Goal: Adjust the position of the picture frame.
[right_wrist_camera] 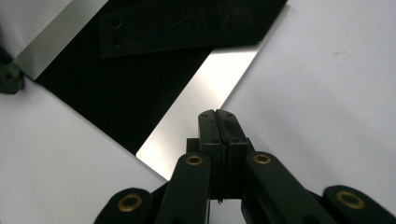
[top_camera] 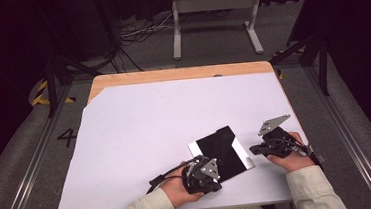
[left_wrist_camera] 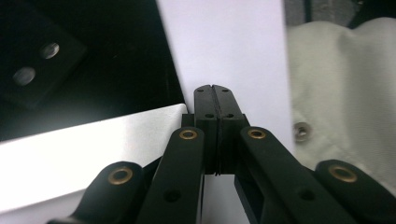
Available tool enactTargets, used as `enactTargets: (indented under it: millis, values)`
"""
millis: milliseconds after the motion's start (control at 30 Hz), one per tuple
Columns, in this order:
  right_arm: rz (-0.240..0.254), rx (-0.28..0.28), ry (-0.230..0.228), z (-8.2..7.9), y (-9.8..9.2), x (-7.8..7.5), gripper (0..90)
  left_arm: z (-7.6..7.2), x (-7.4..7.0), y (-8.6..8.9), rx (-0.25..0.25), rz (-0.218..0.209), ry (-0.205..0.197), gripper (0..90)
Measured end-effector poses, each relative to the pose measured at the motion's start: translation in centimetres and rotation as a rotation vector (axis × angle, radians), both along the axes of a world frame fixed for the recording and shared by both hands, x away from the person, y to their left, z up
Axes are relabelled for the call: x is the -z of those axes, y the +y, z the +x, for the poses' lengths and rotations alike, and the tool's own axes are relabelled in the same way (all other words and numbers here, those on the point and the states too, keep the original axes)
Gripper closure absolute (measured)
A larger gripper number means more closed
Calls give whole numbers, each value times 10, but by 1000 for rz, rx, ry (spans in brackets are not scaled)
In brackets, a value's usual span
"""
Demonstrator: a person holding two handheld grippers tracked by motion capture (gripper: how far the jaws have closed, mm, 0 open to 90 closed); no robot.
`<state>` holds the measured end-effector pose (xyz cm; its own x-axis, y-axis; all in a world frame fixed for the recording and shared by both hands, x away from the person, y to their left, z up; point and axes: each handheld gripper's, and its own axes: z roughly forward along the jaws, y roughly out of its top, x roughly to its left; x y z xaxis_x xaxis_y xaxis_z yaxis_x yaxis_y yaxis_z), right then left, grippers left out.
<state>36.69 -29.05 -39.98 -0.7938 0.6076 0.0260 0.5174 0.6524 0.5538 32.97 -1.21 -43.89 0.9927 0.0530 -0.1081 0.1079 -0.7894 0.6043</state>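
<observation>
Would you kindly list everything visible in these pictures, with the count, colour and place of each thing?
mirror-like plate: one, black reflective face with silver edges, lying flat on the white sheet near the front, between the two grippers
white sheet: one, white, covering most of the table top
table: one, light wood, bare strip along the far edge
metal stand: one, pale grey, on the floor beyond the table
cables: several, dark and white, on the floor at the back left
sleeves: two, pale beige, at the bottom edge
left gripper: one, black, jaws shut, at the plate's near corner
right gripper: one, black, jaws shut, at the plate's silver right edge
</observation>
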Motion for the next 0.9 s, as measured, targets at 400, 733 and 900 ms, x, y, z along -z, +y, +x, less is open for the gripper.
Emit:
enactTargets:
  millis: [400, 733, 900]
  values:
    - [-11, 7, -3, -1, 3, 1, 894, 29, 1, 19, -225, -21, -62, 900]
    - [-23, 3, 3, 0, 7, 5, 894, 44, 3, 34, -307, -86, -19, 900]
    - [-42, 1, 27, 2, 10, 10, 895, 49, 0, 45, -336, -113, 9, 900]
